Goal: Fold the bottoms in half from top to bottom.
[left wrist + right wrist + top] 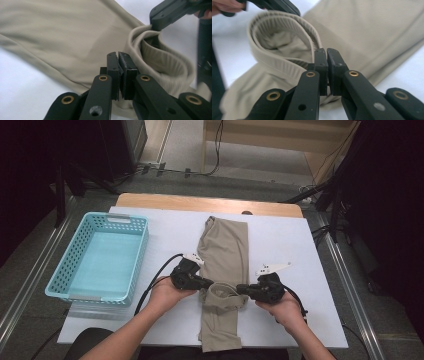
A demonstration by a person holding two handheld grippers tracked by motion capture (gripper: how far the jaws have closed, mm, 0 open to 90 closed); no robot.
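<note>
We saw a plain beige garment (224, 251) with a finely ribbed band, running down the centre of the frame on a white tabletop (280, 237) edged in light wood at the top. At the left sat a pale turquoise basket (69, 265) with perforated walls. Both grippers were black, the left gripper (206, 283) and right gripper (242, 289) alike, with brass-coloured rivets.

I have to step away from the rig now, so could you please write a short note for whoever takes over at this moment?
Left gripper: shut on the left edge of the beige garment.
Right gripper: shut on its right edge, opposite the left one.
The garment lies lengthwise mid-table on the white table cover; its ribbed band stands up in a loop between the grippers.
The turquoise basket sits at the left, with nothing in it.
Done: both edges gripped.
Left, probably: finish folding, then perhaps move the garment to the basket.
</note>
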